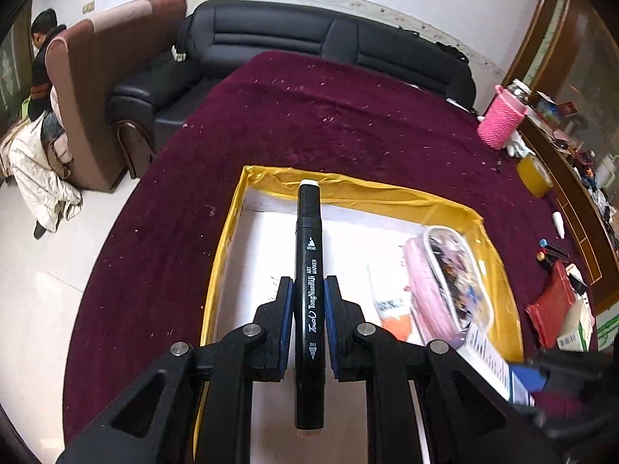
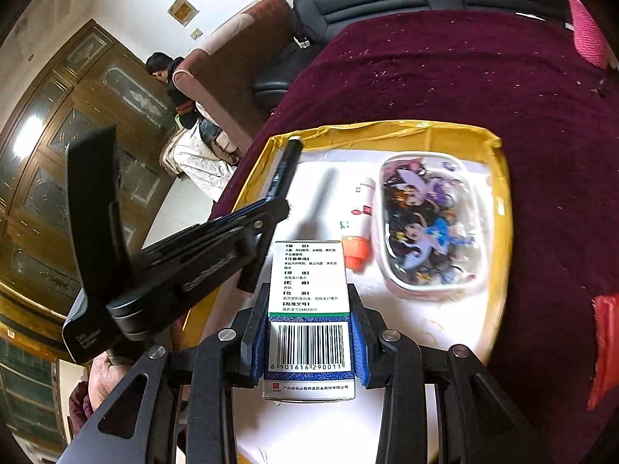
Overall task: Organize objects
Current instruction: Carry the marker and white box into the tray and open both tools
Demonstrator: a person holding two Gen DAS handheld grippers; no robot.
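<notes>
The black art marker (image 1: 308, 294) sits clamped between the jaws of the left gripper (image 1: 308, 290), its white-capped end pointing to 12 o'clock above the yellow-rimmed tray (image 1: 232, 232). The small white medicine box (image 2: 309, 309), barcode facing up, is pinched between the jaws of the right gripper (image 2: 309, 301) and hangs over the tray's near edge, at 6 o'clock in the right wrist view.

Inside the tray, on its white floor, a pink cartoon-printed pencil case (image 2: 425, 224) lies toward 3 o'clock. Just beside it, toward 9 o'clock, lies a white tube with an orange cap (image 2: 358, 236); whether they touch is unclear.

The tray rests on a bench covered in a dark red cloth (image 1: 309, 116). In the left wrist view, toward 2 o'clock of the tray, a pink knitted cup holder (image 1: 501, 121) and a roll of yellow tape (image 1: 536, 176) stand near the bench's edge. At 3 o'clock lies a red pouch (image 1: 553, 305). A black sofa (image 1: 271, 38) stands beyond the bench at 12 o'clock.
</notes>
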